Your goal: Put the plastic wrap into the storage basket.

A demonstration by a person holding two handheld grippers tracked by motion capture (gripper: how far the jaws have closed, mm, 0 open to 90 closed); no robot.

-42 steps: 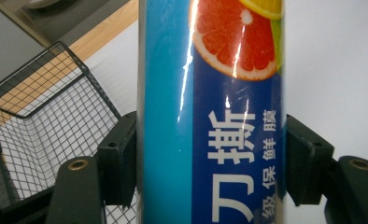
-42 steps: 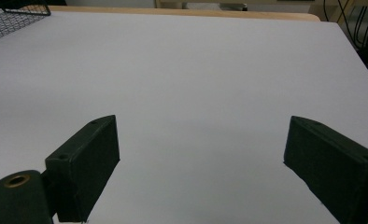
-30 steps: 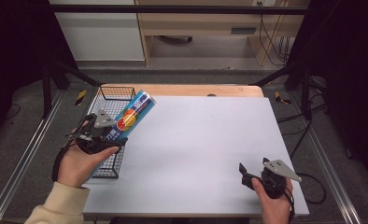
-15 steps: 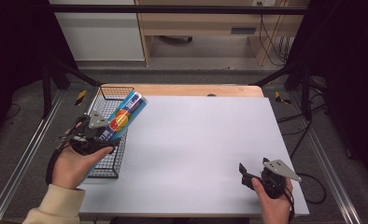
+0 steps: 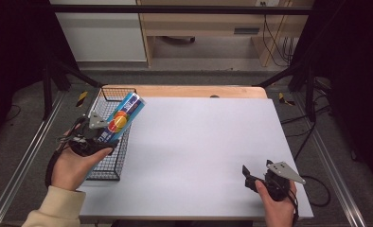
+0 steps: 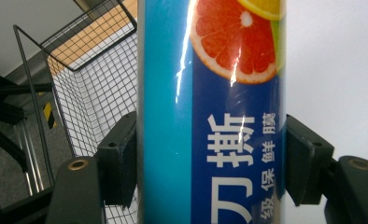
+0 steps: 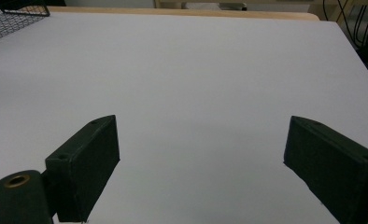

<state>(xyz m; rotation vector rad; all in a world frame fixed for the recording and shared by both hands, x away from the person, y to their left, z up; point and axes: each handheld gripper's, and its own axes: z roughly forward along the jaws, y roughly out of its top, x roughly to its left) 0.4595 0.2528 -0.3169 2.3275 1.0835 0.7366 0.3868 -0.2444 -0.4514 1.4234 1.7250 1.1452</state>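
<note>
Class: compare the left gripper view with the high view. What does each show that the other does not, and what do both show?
Left gripper view: white characters printed on the blue box, and both black fingers pressing its sides. High view: the right gripper low on the white table, apart from the box. Both: the box, its citrus picture, and the wire basket.

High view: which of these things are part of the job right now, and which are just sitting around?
In the job:
- blue cling-film box, clamped in the left gripper, tilted above the basket
- wire basket at the table's left edge

Just about:
- right gripper, jaws open, holding nothing
- white table
- cables on the floor behind
</note>
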